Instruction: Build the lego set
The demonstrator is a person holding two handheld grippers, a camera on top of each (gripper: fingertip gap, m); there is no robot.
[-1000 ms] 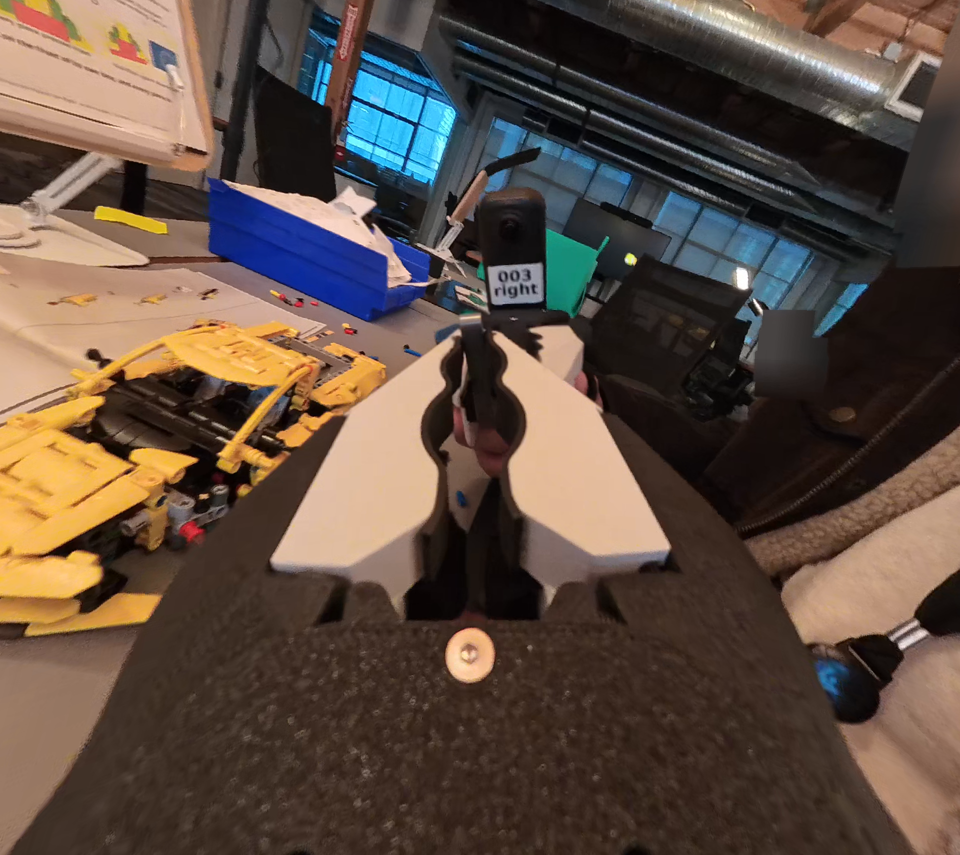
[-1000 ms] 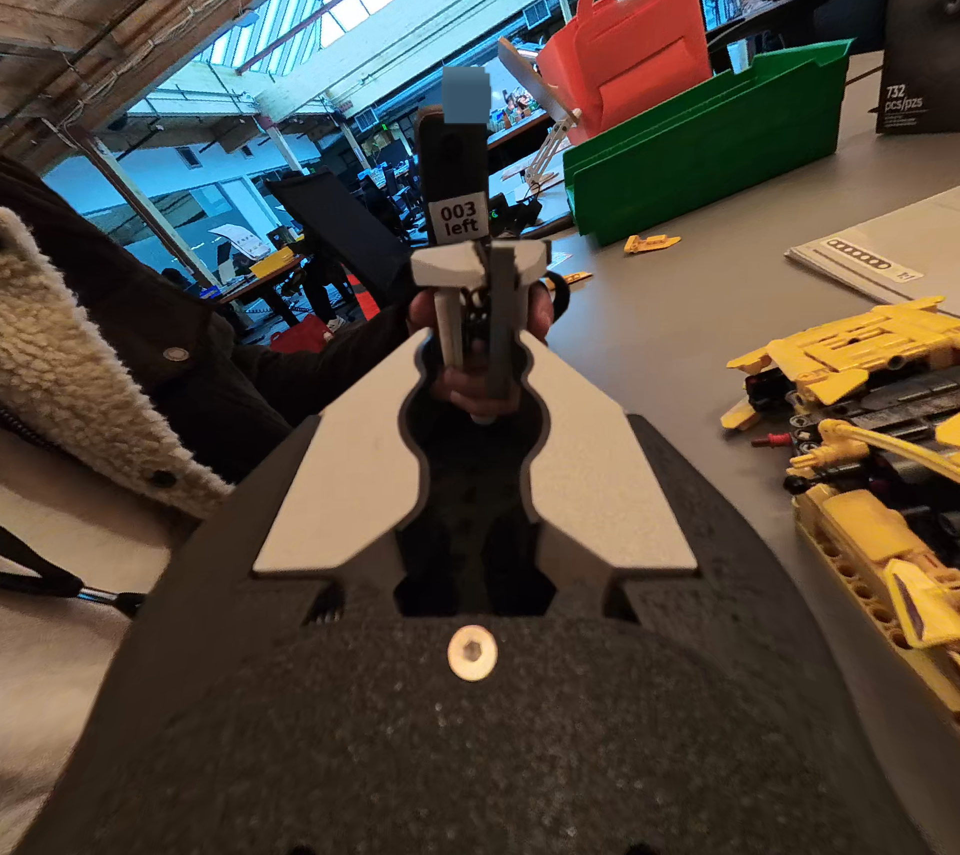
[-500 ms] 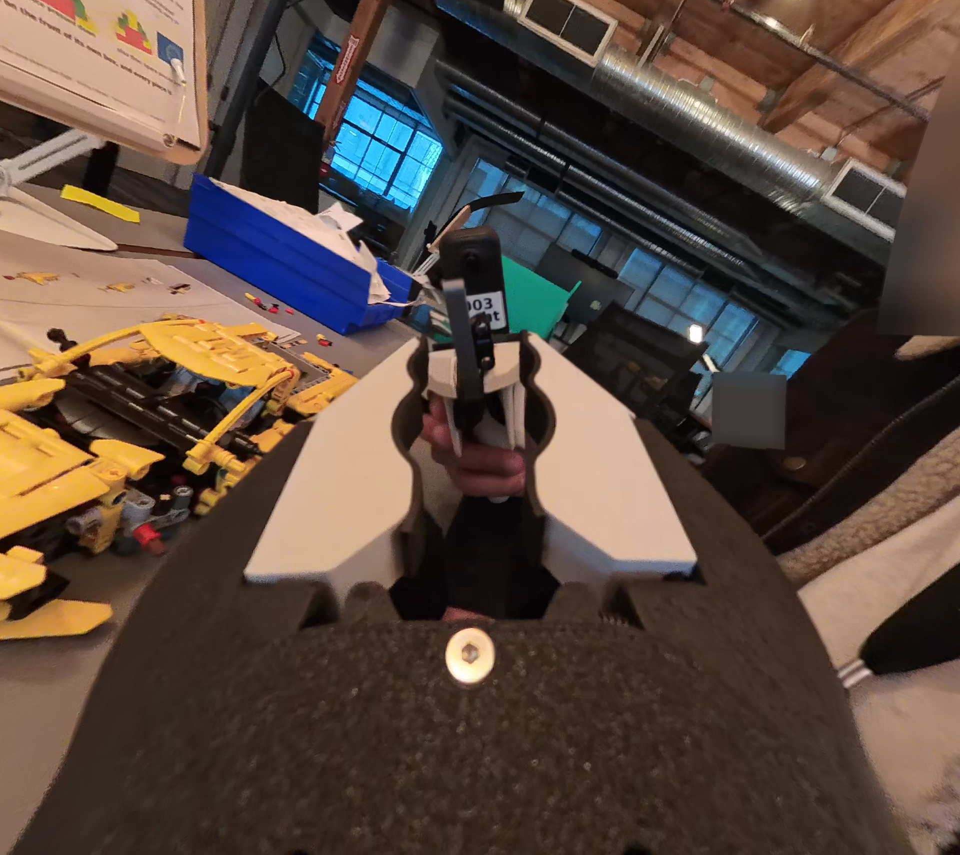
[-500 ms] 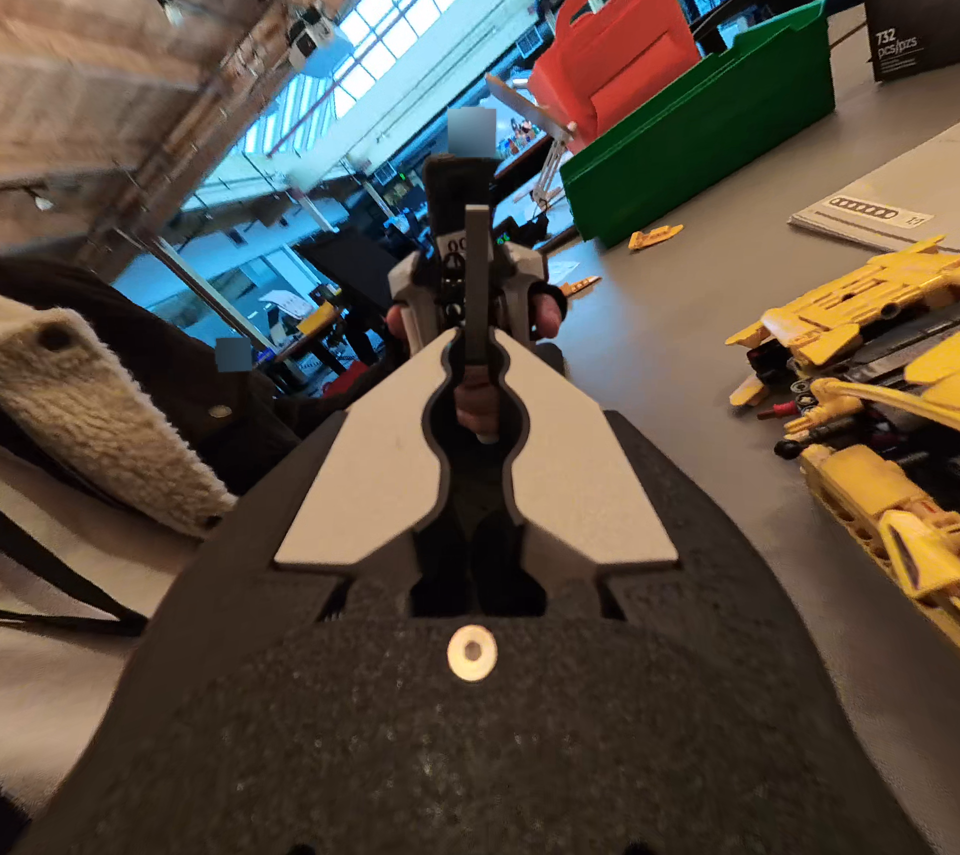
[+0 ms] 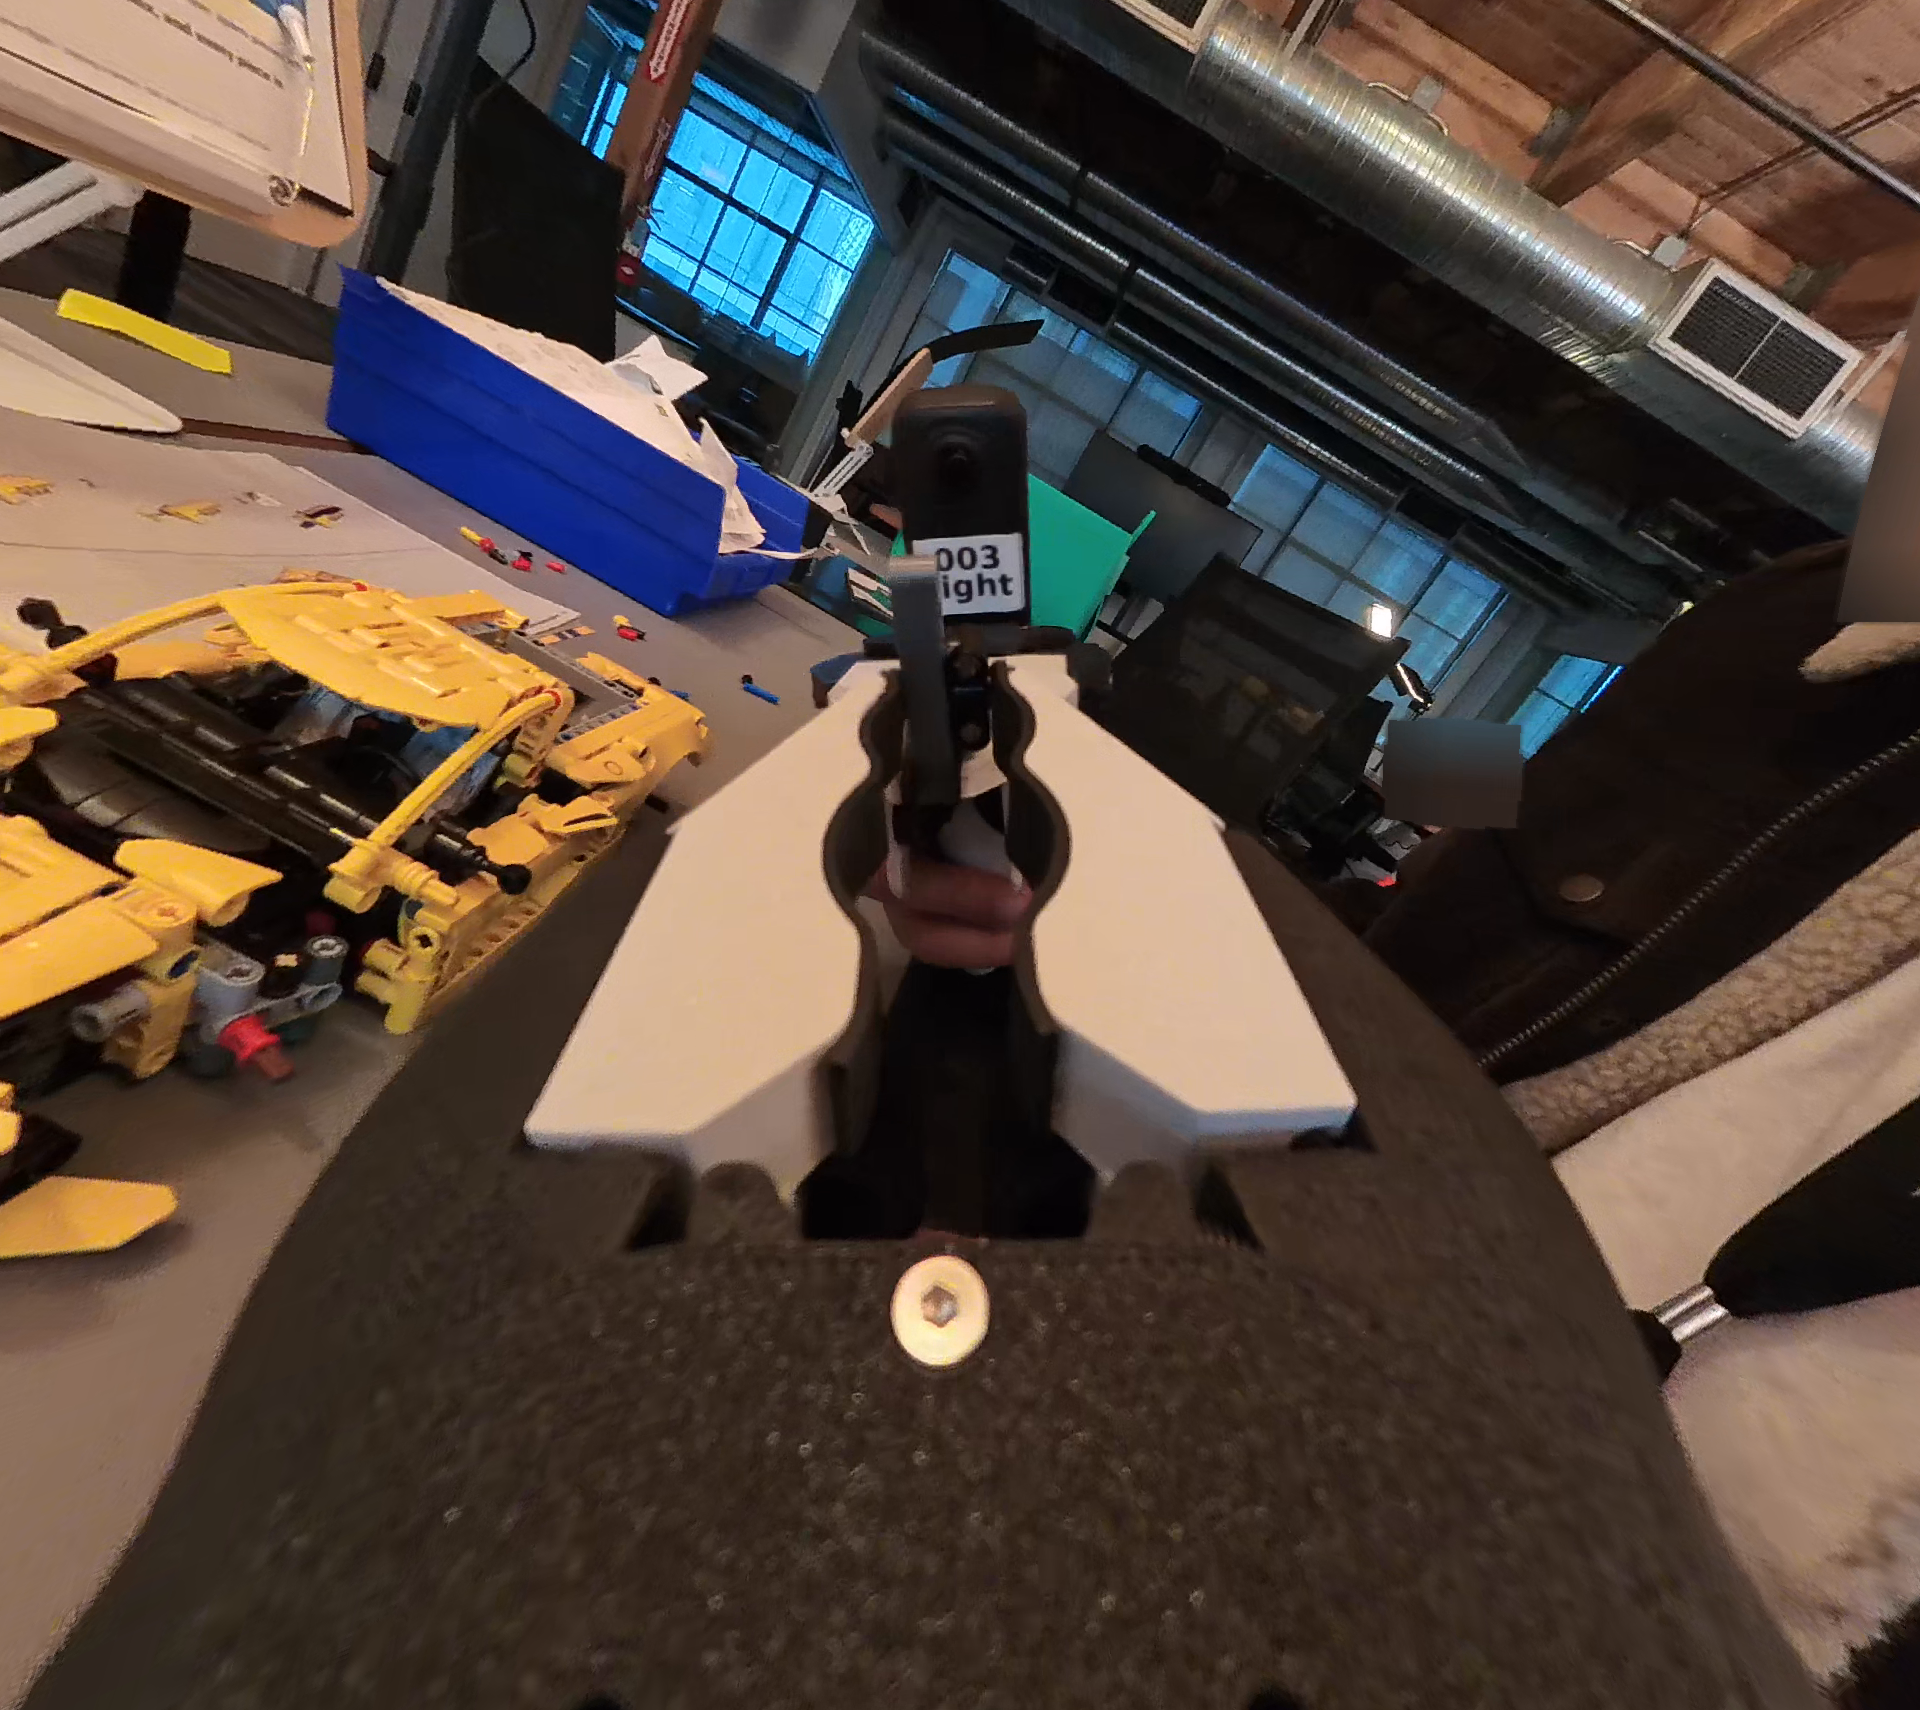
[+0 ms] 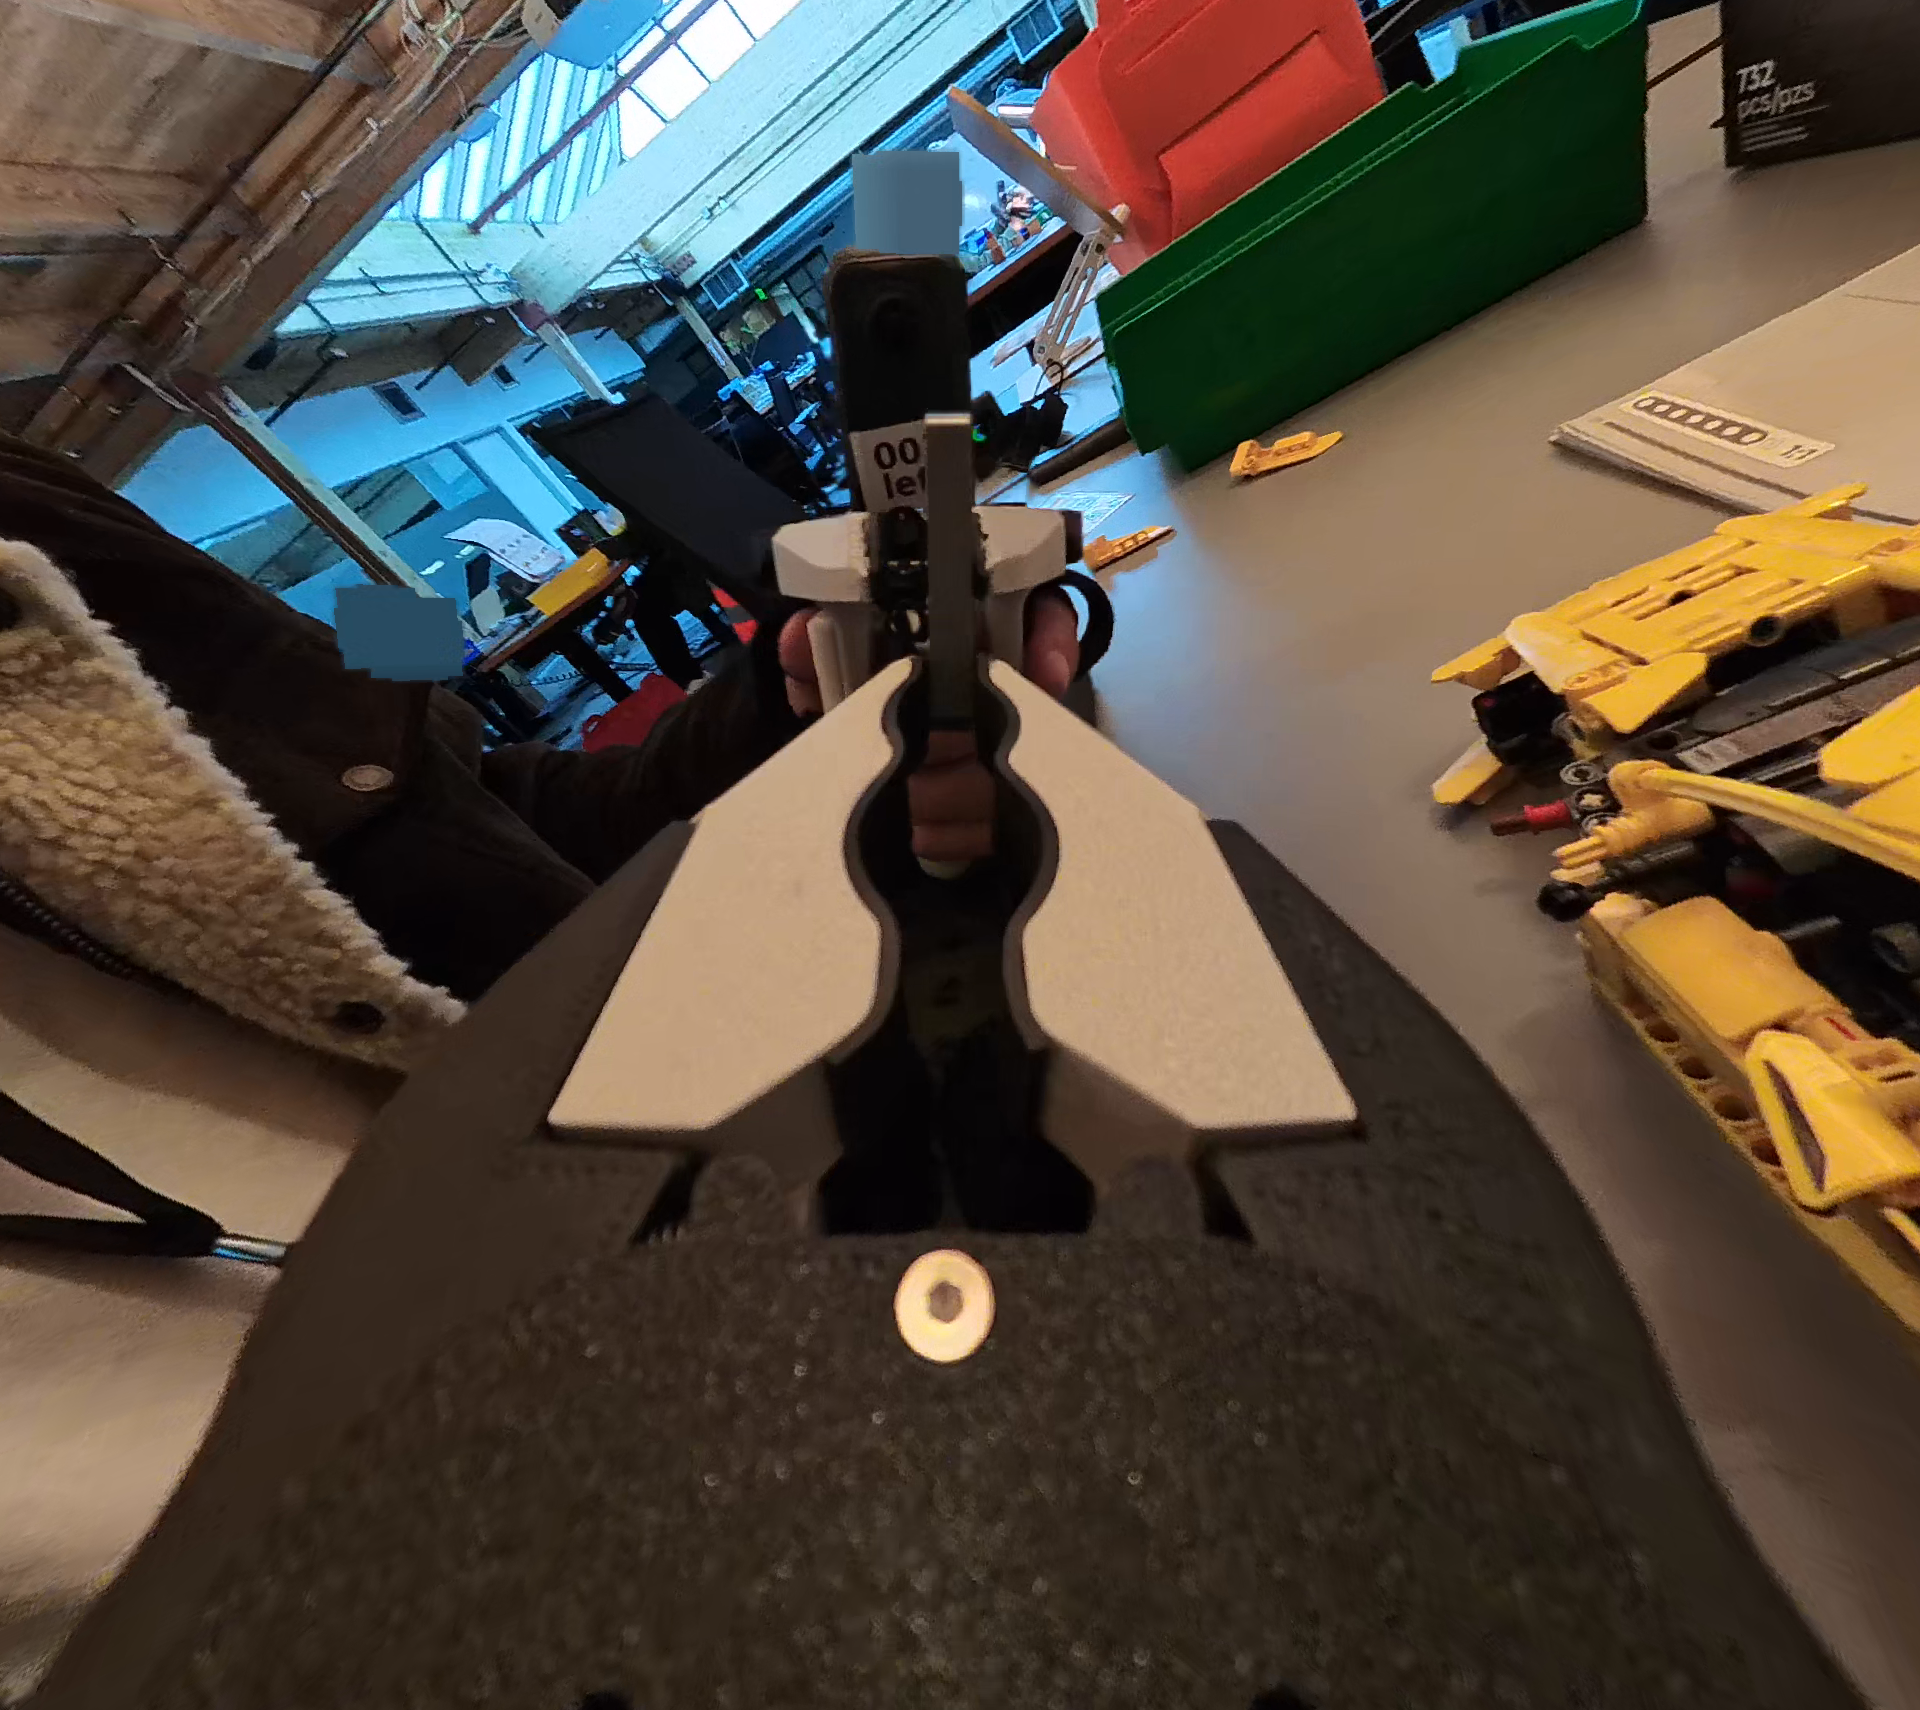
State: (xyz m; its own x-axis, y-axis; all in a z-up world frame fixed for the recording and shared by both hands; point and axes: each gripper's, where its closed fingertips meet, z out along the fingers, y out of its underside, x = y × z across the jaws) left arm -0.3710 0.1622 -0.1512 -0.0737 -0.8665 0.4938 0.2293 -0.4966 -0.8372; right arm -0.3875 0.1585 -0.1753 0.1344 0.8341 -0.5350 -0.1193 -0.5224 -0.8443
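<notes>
Between your left gripper (image 5: 940,715) and right gripper (image 6: 940,704), tip to tip in mid-air, both nearly closed on one grey flat piece (image 6: 948,559). Release early and it drops. Yellow lego car (image 5: 281,819) sits aside on table (image 6: 1351,621).

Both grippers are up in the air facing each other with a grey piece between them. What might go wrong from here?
1. The thin grey piece is pinched only at the tips of the right gripper and left gripper, held above the table's edge. A slip could drop it into the person's lap.
2. The yellow car sits off to the side, outside both grips, with loose small parts nearby. Swinging back could knock them.
</notes>
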